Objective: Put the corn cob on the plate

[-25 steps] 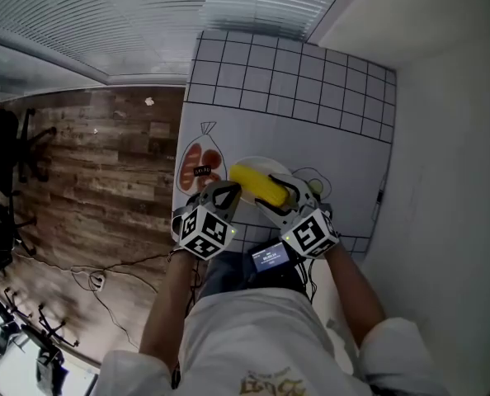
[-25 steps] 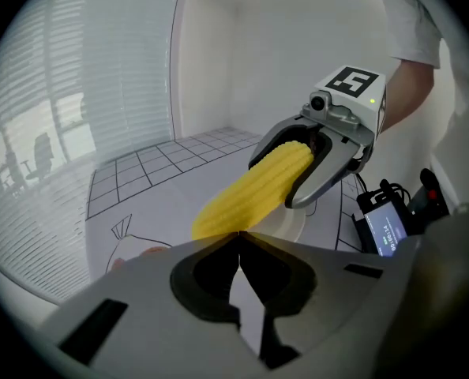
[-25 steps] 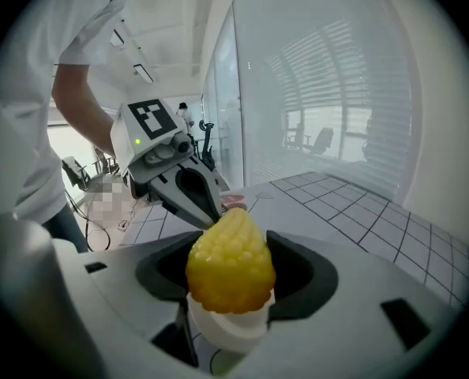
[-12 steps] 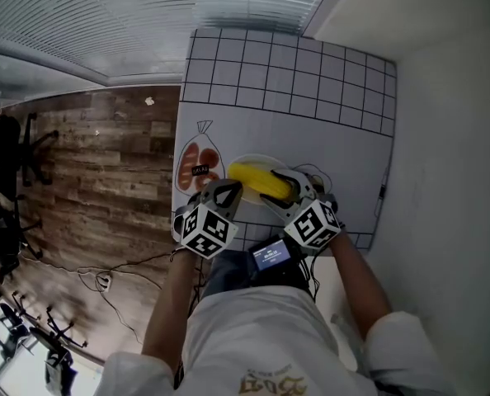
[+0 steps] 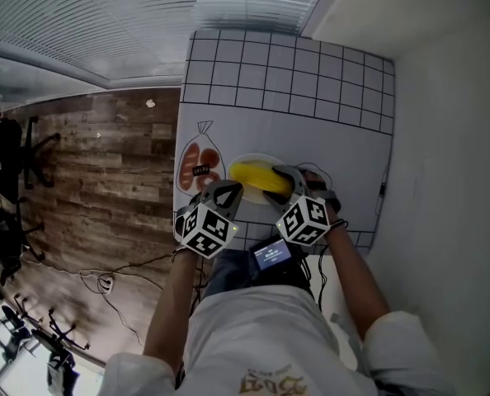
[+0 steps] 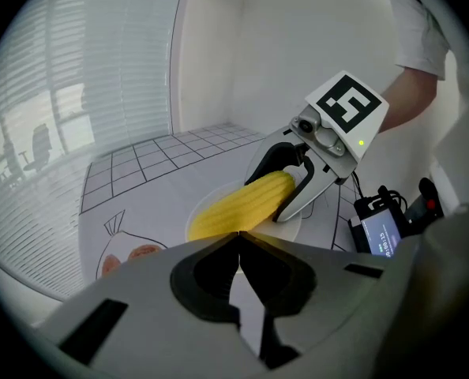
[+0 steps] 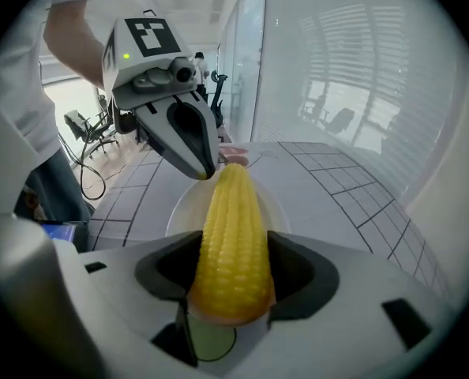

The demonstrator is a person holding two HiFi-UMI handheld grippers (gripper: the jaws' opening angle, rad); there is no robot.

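A yellow corn cob (image 5: 257, 178) lies lengthwise between the jaws of my right gripper (image 5: 285, 186), which is shut on its thick end. The cob (image 7: 233, 235) points away from the right gripper (image 7: 233, 268) over a white round plate (image 7: 183, 204). Seen from the left gripper view, the cob (image 6: 238, 208) hangs low over the plate (image 6: 298, 226); I cannot tell whether it touches it. My left gripper (image 5: 228, 193) is shut and holds nothing. Its tips (image 6: 239, 239) sit just short of the cob's pointed end, at the plate's (image 5: 247, 159) left rim.
The plate stands on a white mat with a black grid (image 5: 286, 81) at the back and a drawn bag of red items (image 5: 199, 165) to the plate's left. A small device with a lit screen (image 5: 270, 256) and cables sits at the near edge. Wood floor (image 5: 105, 163) lies left, a wall right.
The right gripper has shifted a little to the left and away from me with the cob still in it. The left gripper has hardly moved.
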